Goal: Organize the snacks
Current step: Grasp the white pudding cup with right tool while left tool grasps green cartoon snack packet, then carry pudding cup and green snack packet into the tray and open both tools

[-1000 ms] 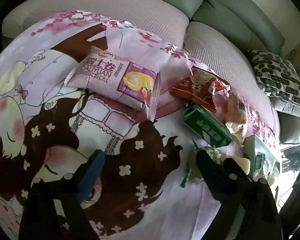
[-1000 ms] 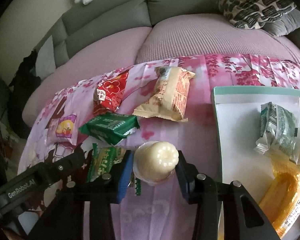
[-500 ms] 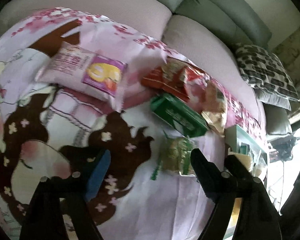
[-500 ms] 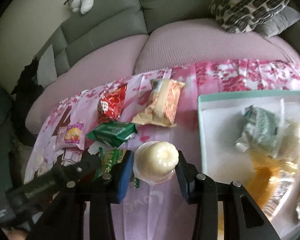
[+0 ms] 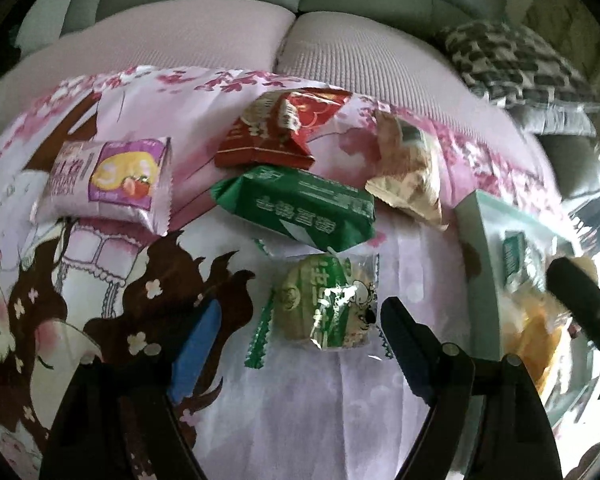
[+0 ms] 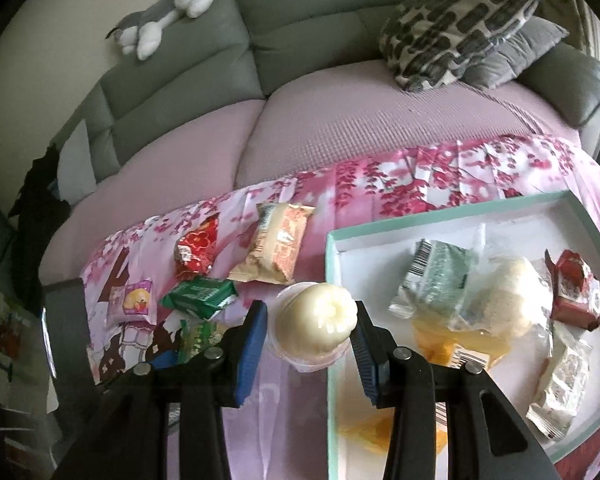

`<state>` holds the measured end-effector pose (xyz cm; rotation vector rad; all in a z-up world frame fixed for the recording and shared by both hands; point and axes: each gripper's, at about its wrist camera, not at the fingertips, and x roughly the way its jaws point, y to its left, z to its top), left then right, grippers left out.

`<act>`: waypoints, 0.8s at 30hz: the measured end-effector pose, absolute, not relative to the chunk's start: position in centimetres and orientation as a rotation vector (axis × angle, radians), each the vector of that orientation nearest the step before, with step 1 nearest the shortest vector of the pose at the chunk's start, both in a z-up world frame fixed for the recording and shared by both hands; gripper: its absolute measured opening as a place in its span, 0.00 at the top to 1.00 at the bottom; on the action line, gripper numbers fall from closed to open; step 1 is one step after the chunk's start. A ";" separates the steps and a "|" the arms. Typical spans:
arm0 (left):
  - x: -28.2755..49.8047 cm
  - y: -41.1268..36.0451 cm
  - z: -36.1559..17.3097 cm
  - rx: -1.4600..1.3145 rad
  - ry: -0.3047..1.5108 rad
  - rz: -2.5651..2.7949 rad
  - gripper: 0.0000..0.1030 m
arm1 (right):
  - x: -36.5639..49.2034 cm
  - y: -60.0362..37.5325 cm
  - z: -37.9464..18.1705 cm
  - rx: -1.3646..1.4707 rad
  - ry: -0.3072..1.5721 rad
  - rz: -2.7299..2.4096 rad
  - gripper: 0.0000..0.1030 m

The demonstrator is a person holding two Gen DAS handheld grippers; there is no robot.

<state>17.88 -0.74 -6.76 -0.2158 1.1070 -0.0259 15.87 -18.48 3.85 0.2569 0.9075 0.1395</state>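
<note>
A: Gripping a cream-coloured jelly cup [image 6: 315,322], the right tongs [image 6: 312,344] have both blue pads pressed against its sides. The cup is held just over the near-left rim of the mint-edged tray [image 6: 452,222].

B: Status of the left tongs [image 5: 296,352]?

A: Spread wide, holding nothing. A clear-wrapped green pastry [image 5: 327,306] lies on the printed cloth [image 5: 380,420] between the two fingers, nearer the right one; contact cannot be confirmed.

B: Items on the cloth outside the tray?

A: In the left wrist view, a dark green packet [image 5: 300,206] lies just behind the pastry. A red packet [image 5: 284,130] lies behind that, their edges touching. A beige packet [image 5: 408,172] lies to the right, and a pink Swiss roll packet [image 5: 108,184] lies well to the left.

B: Tray contents?

A: In the right wrist view: a green-and-silver packet [image 6: 436,276], a clear bag holding a pale round pastry [image 6: 508,304], a red packet [image 6: 574,292] at the right wall, a white wrapped snack [image 6: 560,392], and an orange wrapped item [image 6: 444,336], partly hidden by the tongs.
</note>
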 end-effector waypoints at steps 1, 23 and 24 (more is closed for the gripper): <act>17.9 -1.1 -6.8 -0.185 1.110 -0.018 0.20 | 15.9 -18.7 3.8 0.264 0.910 0.135 0.57; 15.9 -3.2 -3.6 -0.170 1.083 -0.102 0.49 | 15.6 -21.9 4.7 0.340 0.883 0.095 0.57; 15.7 -3.4 -3.1 -0.167 1.073 -0.109 0.49 | 15.6 -22.1 4.9 0.342 0.880 0.091 0.57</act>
